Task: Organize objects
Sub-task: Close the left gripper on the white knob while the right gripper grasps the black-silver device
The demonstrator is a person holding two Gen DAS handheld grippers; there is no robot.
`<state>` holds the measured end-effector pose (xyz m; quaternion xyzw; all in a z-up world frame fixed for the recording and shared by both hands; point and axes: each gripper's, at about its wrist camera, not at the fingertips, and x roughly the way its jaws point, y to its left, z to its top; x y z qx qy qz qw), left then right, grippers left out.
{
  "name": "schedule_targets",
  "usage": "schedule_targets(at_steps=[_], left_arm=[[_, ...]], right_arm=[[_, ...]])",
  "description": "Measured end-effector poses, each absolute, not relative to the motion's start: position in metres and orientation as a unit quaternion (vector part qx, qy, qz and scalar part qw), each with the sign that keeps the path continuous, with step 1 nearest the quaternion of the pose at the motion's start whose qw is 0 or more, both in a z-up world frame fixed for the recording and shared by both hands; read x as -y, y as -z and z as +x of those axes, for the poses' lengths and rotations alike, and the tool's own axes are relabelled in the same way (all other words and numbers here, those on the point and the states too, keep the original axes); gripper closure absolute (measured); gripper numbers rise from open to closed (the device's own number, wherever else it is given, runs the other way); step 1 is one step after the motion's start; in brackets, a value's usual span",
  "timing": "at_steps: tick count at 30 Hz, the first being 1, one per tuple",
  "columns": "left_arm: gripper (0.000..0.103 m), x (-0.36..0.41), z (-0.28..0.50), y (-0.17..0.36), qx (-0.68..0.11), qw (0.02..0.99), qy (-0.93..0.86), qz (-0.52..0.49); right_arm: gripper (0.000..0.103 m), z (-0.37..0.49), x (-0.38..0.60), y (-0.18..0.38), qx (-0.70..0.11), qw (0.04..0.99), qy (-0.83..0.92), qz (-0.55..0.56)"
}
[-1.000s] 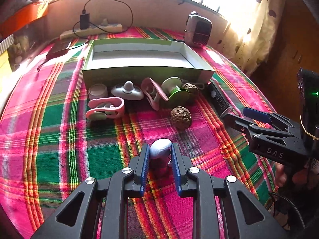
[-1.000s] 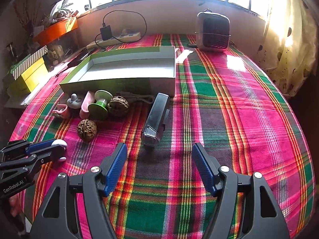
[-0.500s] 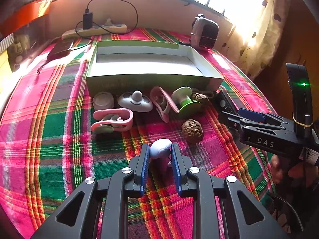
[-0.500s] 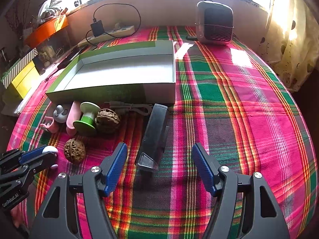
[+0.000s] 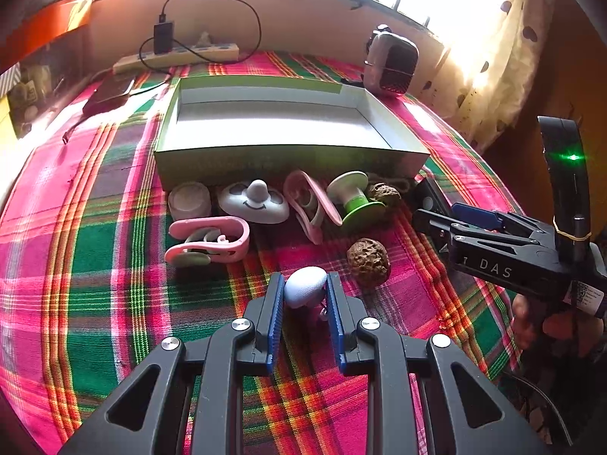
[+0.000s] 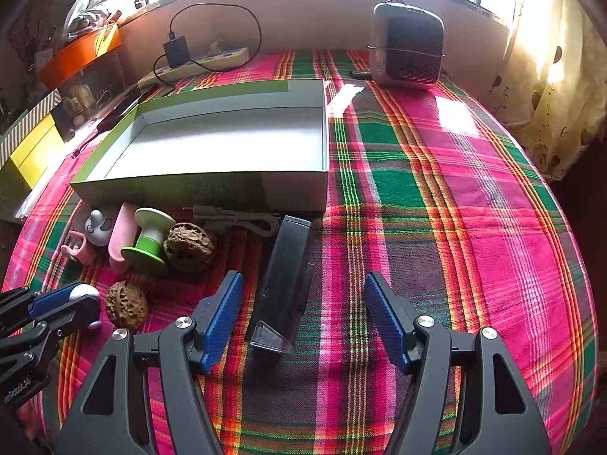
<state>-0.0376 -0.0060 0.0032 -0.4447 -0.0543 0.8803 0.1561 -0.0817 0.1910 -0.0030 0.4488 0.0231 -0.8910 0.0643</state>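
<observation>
My left gripper is shut on a small white egg-shaped object just above the plaid cloth; it also shows in the right wrist view. My right gripper is open, its fingers on either side of a black rectangular device lying on the cloth; the gripper also shows in the left wrist view. An open green-and-white box stands behind a row of small items: a walnut, a green spool, pink clips, a white face-shaped toy.
A small heater stands at the back right. A power strip with a charger lies along the back wall. A second walnut and a grey cable lie by the box front. Boxes sit off the left edge.
Both grippers have moved forward toward the box. The right gripper has closed in around the black device. The left still holds the white object.
</observation>
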Motion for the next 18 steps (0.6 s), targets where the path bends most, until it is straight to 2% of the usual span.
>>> schedule_targets(at_steps=[5, 7, 11, 18], left_arm=[[0.083, 0.0060, -0.0387, -0.0034, 0.055, 0.156, -0.881, -0.444], [0.083, 0.0059, -0.0391, -0.0033, 0.055, 0.155, -0.881, -0.444], [0.083, 0.0062, -0.0387, -0.0033, 0.055, 0.156, -0.881, -0.444], [0.083, 0.0062, -0.0391, -0.0033, 0.054, 0.156, -0.881, -0.444]], right_arm=[[0.045, -0.0816, -0.1930, 0.0024, -0.022, 0.061, 0.892, 0.448], [0.053, -0.0812, -0.1944, 0.0017, -0.020, 0.059, 0.893, 0.446], [0.057, -0.0805, -0.1944, 0.0011, -0.020, 0.058, 0.893, 0.446], [0.073, -0.0794, -0.1933, 0.0003, -0.019, 0.059, 0.894, 0.444]])
